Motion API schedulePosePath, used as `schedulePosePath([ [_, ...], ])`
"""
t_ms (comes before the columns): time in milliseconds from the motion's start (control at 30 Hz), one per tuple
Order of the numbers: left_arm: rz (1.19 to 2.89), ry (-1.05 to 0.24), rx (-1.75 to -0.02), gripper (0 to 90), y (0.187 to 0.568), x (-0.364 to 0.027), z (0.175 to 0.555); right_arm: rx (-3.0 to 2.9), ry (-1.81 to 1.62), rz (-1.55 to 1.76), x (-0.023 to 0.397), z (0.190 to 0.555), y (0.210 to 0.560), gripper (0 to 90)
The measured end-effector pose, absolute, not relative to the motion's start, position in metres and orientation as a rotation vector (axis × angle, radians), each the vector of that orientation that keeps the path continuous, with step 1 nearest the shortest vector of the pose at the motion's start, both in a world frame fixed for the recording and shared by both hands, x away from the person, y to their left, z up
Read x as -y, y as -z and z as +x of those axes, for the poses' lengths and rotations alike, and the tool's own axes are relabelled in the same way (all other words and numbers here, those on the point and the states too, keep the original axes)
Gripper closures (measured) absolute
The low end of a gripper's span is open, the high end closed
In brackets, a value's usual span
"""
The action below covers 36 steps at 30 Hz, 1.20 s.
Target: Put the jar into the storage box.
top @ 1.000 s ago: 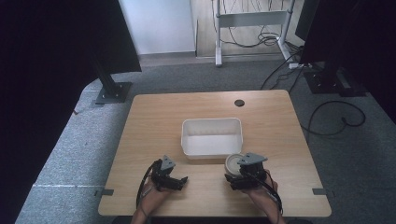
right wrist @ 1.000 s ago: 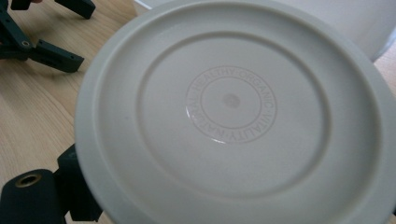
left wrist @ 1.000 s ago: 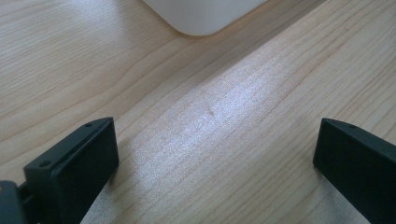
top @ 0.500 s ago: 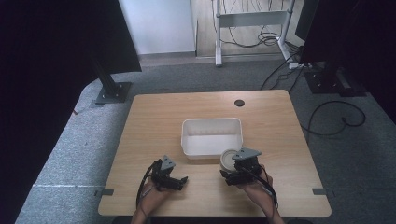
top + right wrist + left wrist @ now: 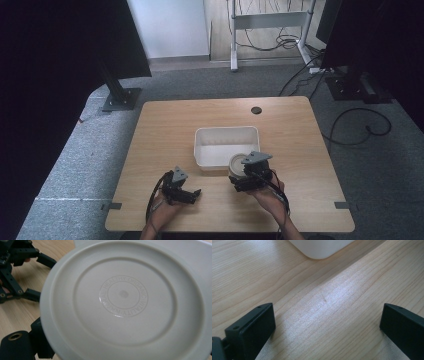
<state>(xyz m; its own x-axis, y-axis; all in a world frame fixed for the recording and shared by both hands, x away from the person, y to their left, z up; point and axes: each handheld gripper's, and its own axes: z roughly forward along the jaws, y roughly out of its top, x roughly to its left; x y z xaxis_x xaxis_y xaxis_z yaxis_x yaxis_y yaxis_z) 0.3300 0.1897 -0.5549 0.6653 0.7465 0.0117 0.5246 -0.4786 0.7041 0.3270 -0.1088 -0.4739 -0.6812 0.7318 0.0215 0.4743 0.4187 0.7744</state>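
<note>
my right gripper [image 5: 244,176] is clamped on a round white lid [image 5: 125,300] beside the tray [image 5: 226,135]. my left gripper [image 5: 186,192] rests spread apart on the table [image 5: 165,125].

In the lower left of the high view, the left gripper [image 5: 192,193] lay low over the table with its jaws spread wide and nothing between them, the left hand [image 5: 162,210] behind it. Lower centre-right, the right gripper [image 5: 239,176] was closed on a round white lid [image 5: 125,302], gripped by the right hand [image 5: 267,192].
</note>
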Motion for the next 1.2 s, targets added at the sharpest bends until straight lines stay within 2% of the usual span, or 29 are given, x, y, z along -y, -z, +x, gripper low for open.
schedulePosePath([
  [1200,2.198,-0.415,-0.971,0.0,0.555,-0.190,0.330,-2.332,-1.137,1.020,0.059,0.372,0.469,9.4],
])
